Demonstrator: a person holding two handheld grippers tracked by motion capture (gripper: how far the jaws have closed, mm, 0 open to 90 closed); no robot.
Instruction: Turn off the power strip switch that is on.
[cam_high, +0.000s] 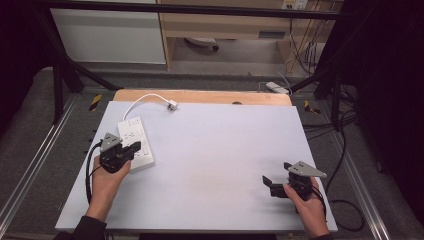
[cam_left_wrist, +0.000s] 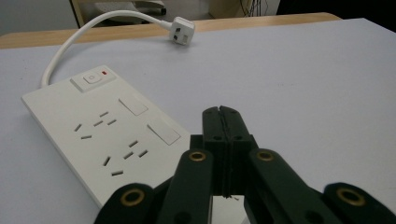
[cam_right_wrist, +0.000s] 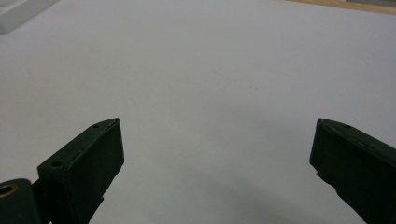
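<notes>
White power strip (cam_high: 136, 141) lies flat at left side of counter (cam_high: 215, 150), long axis running away from the person. Its cord (cam_high: 142, 100) loops back to a white plug (cam_high: 172, 105) resting near the far edge. Rocker switch (cam_left_wrist: 93, 79) sits at the cord end, a red dot beside it. Left tongs (cam_high: 135, 148) pressed fully together, gripping nothing, over the strip's near right corner; contact cannot be judged. Right tongs (cam_high: 276, 179) spread wide and empty, above bare counter at near right, well apart from the strip.
</notes>
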